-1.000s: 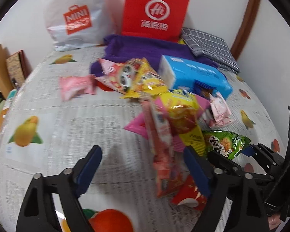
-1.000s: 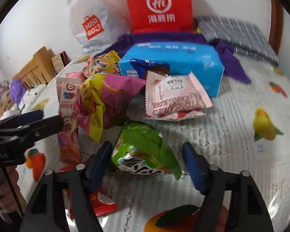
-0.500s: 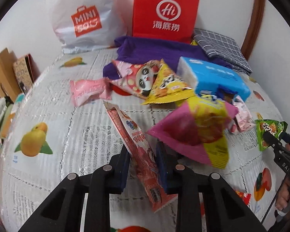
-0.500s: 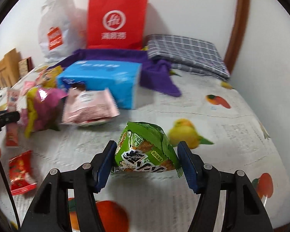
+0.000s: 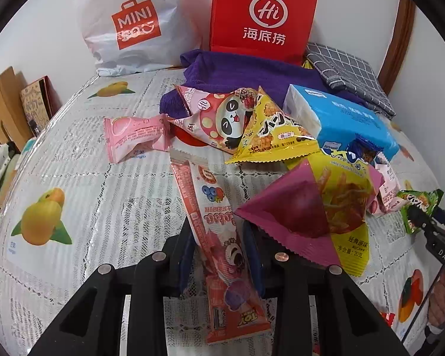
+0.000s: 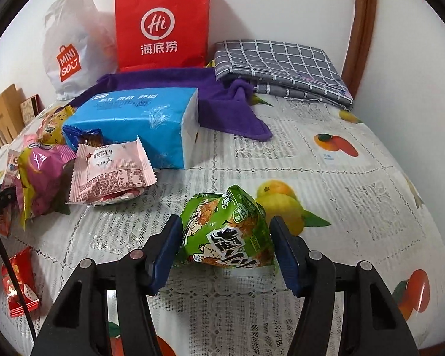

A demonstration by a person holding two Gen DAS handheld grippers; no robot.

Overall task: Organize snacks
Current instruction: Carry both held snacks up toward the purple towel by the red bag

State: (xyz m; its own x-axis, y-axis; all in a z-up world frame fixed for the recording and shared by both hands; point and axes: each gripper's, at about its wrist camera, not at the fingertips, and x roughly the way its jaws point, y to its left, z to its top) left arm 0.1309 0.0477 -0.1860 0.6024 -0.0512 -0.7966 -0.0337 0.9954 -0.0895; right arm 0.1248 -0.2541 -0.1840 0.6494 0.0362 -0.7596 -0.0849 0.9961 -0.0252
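left tool (image 5: 219,255) is clamping the long pink foil snack stick (image 5: 215,237) mid-body, right tool (image 6: 227,252) is squeezing the puffy green crinkly snack bag (image 6: 227,237) w/ jaws closing; both prob light, slippery, crushable.

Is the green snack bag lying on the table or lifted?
Cannot tell. The green snack bag sits between the right gripper's jaws, over the tablecloth; its underside is hidden.

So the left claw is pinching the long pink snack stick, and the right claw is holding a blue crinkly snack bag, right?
Not quite: the crinkly snack bag in the right gripper is green, not blue, as the right wrist view shows. The left gripper does pinch the long pink snack stick.
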